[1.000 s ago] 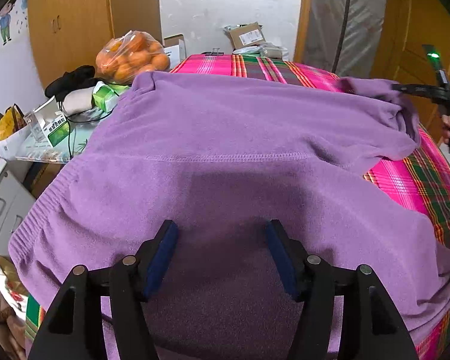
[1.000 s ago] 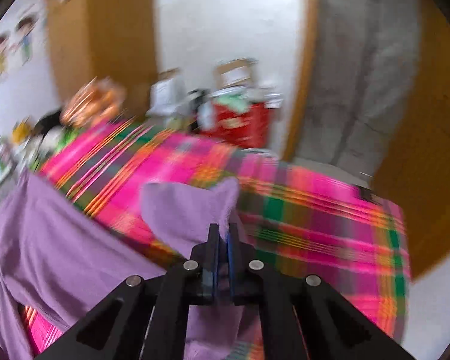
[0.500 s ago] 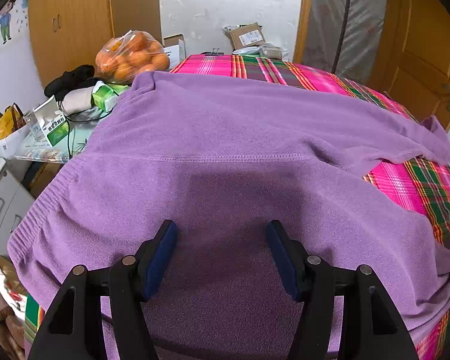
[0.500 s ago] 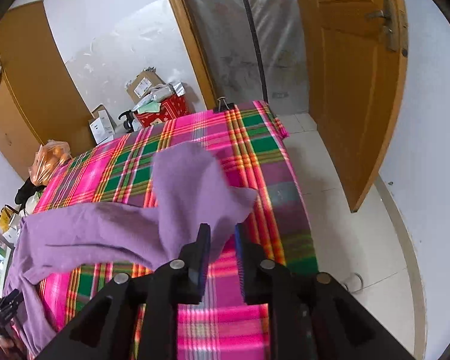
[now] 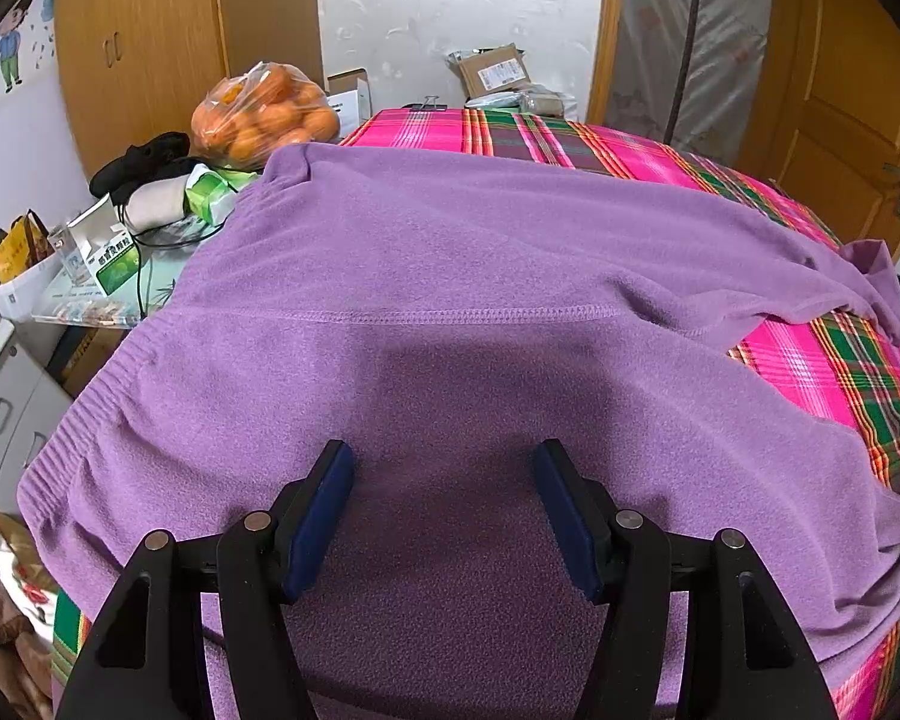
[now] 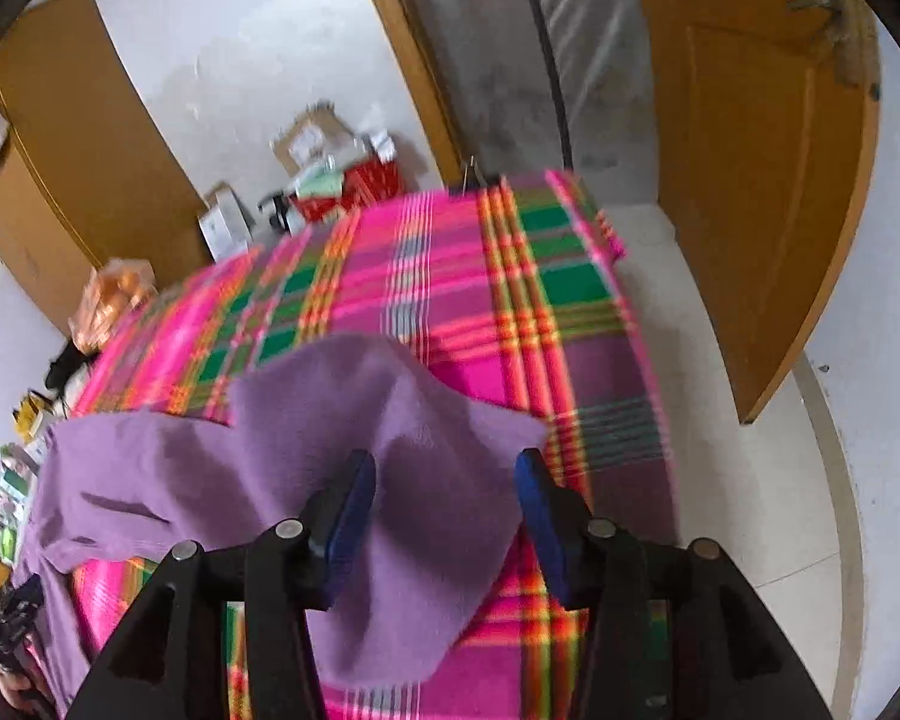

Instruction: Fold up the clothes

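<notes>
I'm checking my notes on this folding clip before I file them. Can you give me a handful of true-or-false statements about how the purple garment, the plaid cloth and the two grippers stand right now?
1. The purple garment lies spread on a pink and green plaid cloth. True.
2. The left gripper is clamped on a fold of the garment. False: its jaws stand apart over flat fabric, gripping nothing.
3. The right gripper has its jaws opening, with the garment's end between them but not pinched. True.
4. A bag of oranges sits beyond the garment's far left corner. True.
5. The wooden door is shut. False: it stands ajar.
</notes>
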Demonstrator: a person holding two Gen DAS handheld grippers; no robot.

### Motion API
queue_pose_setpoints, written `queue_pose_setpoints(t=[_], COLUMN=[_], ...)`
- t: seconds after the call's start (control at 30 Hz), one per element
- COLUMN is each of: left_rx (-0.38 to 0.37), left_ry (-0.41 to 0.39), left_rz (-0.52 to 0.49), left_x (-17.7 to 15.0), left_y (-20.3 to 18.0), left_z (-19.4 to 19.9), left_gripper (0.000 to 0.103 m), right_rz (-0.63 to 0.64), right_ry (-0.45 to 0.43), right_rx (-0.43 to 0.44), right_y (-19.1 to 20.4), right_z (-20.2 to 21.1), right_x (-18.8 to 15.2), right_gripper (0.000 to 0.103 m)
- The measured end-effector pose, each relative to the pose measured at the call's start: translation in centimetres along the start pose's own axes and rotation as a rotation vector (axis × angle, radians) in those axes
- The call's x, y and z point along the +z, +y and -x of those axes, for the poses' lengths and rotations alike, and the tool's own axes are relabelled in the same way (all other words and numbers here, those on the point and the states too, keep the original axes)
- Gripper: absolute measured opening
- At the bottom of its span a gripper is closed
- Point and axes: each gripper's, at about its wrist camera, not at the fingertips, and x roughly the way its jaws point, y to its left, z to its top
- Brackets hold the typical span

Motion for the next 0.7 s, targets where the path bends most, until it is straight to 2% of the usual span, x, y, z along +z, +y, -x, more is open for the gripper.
queue_pose_setpoints(t=[0.07,0.13,0.23,0.33,0.4,0.5,0.57,0.6,0.67,0.7], left_rx=[0.003,0.006,0.006,0.005,0.005,0.005,0.005,0.004,0.004,0.004], left_ry=[0.0,0.0,0.001,0.0,0.001,0.001,0.001,0.001,0.001,0.001], left_rz=[-0.003,-0.005,-0.004,-0.001,-0.001,-0.001,-0.001,-0.001,-0.001,-0.001], left_x=[0.0,0.0,0.0,-0.1,-0.1,-0.1,-0.1,-0.1,-0.1,-0.2], left_y=[-0.1,-0.2,-0.2,-0.2,-0.2,-0.2,-0.2,-0.1,-0.2,-0.2], left_z=[0.0,0.0,0.0,0.1,0.1,0.1,0.1,0.1,0.2,0.2], left_gripper=[0.065,0.066,0.066,0.066,0.066,0.066,0.066,0.066,0.066,0.066], right_rz=[0.028,0.04,-0.043,-0.152,-0.188,-0.159,-0.072,-0.031,0.038,0.064], right_ry=[0.031,0.008,-0.04,-0.106,-0.113,-0.081,-0.06,-0.044,-0.019,-0.012], right_rx=[-0.062,-0.092,-0.085,-0.022,-0.033,-0.055,-0.11,-0.131,-0.142,-0.132], right_y=[0.6,0.8,-0.4,-2.4,-3.4,-3.5,-2.7,-1.9,-0.4,0.2], right_z=[-1.7,-2.2,-2.0,-1.3,-1.2,-1.7,-1.5,-1.5,-1.6,-1.7], right_x=[0.0,0.0,0.2,0.4,0.4,0.1,0.0,-0.1,-0.4,-0.6], right_gripper=[0.049,0.053,0.053,0.053,0.053,0.052,0.052,0.048,0.027,0.007])
